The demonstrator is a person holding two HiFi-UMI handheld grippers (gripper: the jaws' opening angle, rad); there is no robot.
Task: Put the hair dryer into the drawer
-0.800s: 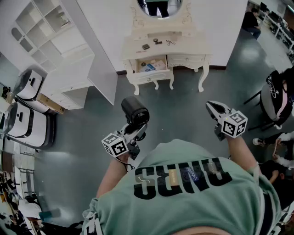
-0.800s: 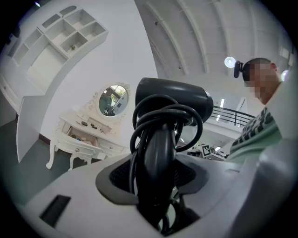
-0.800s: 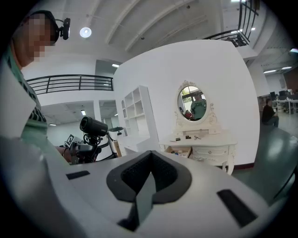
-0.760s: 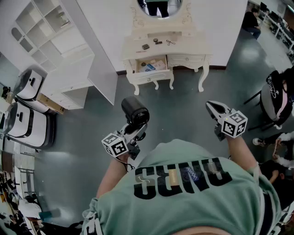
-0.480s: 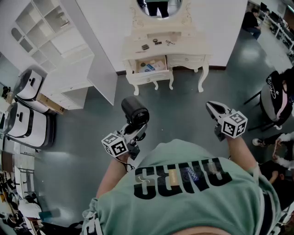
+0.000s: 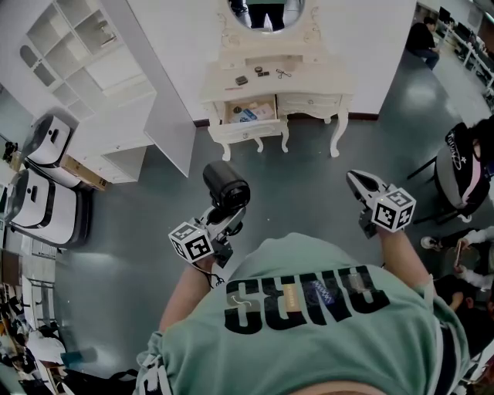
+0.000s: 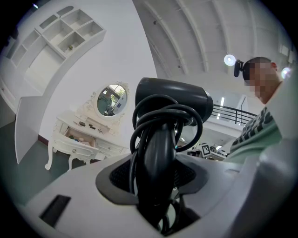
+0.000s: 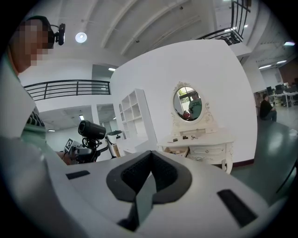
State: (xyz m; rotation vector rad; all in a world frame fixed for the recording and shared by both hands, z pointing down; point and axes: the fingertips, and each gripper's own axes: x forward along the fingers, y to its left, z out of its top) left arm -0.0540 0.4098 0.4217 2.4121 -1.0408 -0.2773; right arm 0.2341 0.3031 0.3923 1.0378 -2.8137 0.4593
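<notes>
Grey floor separates the person from the white table. Its open drawer, at the left front edge, sits slightly higher in the head view than before, while both hands are unmoved. Well short of the table, the left hand-held gripper clamps the hair dryer by its cord-wrapped handle, which stands upright between the jaws with the barrel level on top. The right hand-held gripper is closed and empty.

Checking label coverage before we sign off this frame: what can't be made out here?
- Open drawer contents: too small in the head view and both gripper views.
- Items on the dressing table top: too small everywhere.
- Hair dryer handle end and plug: left gripper view, hidden by its coiled cord and the left gripper clamped on it.
- Mirror: cut by the head view's top edge.
</notes>
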